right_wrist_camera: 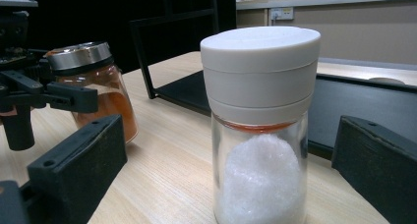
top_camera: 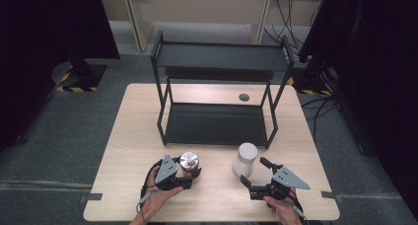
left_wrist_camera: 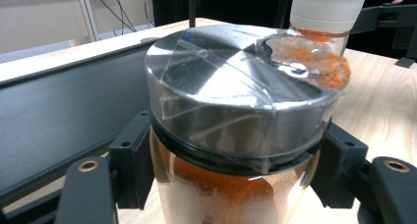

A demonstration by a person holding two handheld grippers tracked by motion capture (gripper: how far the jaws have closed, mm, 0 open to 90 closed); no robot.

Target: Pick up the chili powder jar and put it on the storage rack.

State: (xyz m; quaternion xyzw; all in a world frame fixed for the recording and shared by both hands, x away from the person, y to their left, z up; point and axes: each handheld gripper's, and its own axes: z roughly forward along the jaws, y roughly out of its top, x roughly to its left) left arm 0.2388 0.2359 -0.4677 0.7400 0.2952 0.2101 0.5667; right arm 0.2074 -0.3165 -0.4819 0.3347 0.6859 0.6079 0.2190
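Observation:
A glass jar of orange powder with a shiny metal lid stands on the wooden table near its front edge. My left gripper is shut on it; in the left gripper view the black pads press the jar just below the lid. To its right stands a white-capped glass jar of white grains. My right gripper is open around that jar, with a clear gap between each jaw and the glass. The orange jar shows at the left of the right gripper view.
A black two-tier metal shelf stands at the middle back of the table, both tiers bare. A small dark round hole sits in the tabletop behind it. Grey carpet, cables and dark curtains surround the table.

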